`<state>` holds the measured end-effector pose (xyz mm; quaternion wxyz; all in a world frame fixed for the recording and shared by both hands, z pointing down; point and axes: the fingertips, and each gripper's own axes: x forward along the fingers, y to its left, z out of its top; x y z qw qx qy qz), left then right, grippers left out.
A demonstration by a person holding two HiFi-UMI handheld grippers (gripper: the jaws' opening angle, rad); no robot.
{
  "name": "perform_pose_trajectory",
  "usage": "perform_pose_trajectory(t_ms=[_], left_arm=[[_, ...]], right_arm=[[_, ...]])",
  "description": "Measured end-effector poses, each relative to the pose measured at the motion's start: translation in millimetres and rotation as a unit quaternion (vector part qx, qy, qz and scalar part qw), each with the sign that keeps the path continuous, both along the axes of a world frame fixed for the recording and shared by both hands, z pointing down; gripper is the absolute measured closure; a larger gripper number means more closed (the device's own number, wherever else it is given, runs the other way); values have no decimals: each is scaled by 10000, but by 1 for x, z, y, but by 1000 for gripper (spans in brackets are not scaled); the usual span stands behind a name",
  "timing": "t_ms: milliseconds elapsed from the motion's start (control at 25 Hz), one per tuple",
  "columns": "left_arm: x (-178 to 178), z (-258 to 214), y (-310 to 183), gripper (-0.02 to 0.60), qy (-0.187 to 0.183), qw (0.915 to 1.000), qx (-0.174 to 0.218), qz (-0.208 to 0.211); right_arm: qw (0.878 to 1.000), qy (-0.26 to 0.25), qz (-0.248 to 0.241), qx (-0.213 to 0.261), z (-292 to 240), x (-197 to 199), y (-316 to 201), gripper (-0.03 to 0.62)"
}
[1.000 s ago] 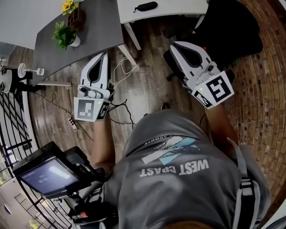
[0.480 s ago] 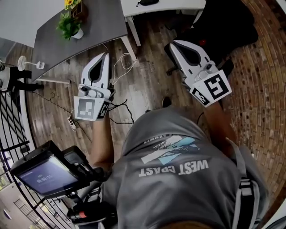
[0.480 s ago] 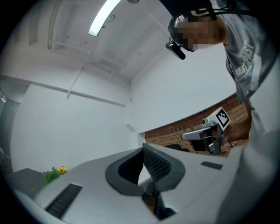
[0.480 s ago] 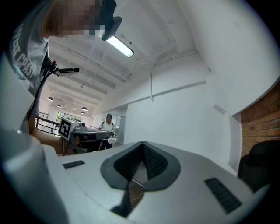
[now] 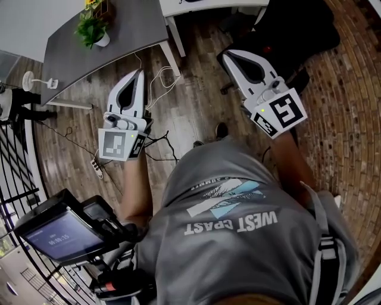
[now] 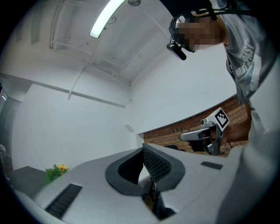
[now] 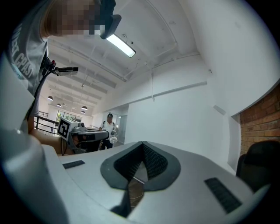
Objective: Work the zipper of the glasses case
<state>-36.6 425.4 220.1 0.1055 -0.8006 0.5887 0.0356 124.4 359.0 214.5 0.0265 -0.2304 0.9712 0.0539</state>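
The glasses case shows in none of the views. In the head view my left gripper (image 5: 141,72) is held over the wooden floor and points toward the grey table (image 5: 119,36). Its jaws are shut with nothing between them. My right gripper (image 5: 226,55) is also shut and empty, held in front of the black chair (image 5: 297,30). In the left gripper view the closed left gripper (image 6: 143,151) aims up at a white wall and ceiling, with the right gripper (image 6: 205,135) off to its side. The right gripper view shows the closed pads (image 7: 148,159) the same way.
A potted plant (image 5: 92,30) stands on the grey table. The edge of a white table (image 5: 208,6) is at the top. Cables (image 5: 158,89) and a power strip (image 5: 96,164) lie on the floor. A screen device (image 5: 56,232) is at lower left. A distant person (image 7: 109,124) stands in the hall.
The head view has tipped downward, so the black glasses case on the white table has slid out at the top. Both grippers stay shut, and the right one sits slightly higher in the frame.
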Motion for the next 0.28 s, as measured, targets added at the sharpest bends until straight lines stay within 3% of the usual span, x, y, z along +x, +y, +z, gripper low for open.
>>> perform_pose_trajectory(t_ms=[280], left_arm=[[0,0,9,577,121,9999,71,55]], right_arm=[[10000,21,40,48,-5,3,9,599]])
